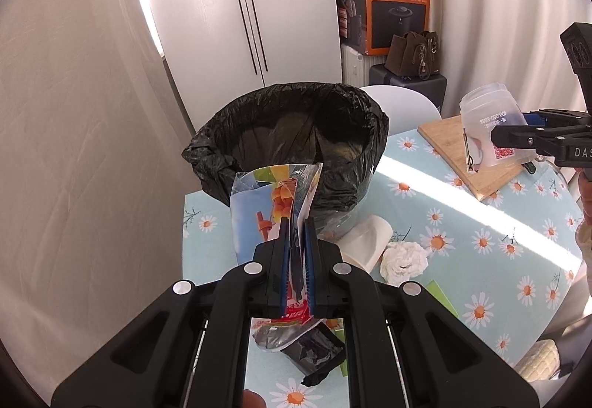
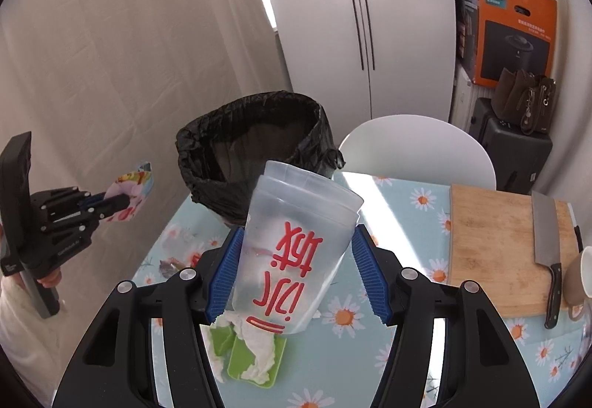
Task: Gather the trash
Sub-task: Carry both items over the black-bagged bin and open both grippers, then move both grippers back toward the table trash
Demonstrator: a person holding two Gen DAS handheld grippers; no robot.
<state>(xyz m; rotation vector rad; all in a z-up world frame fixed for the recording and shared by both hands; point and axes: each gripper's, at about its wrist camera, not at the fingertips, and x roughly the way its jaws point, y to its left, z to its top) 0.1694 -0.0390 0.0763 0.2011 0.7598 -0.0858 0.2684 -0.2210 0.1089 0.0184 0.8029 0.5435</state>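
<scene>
Pinching wrapper [image 1: 275, 208] — fingers [image 1: 285, 252] closed.

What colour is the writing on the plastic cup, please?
Red, on the clear plastic cup; the right wrist view shows it best.

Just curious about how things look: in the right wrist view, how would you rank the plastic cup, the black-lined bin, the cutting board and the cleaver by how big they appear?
1. plastic cup, inflated by nearness to the camera
2. black-lined bin and cutting board, too alike to separate
3. cleaver
</scene>
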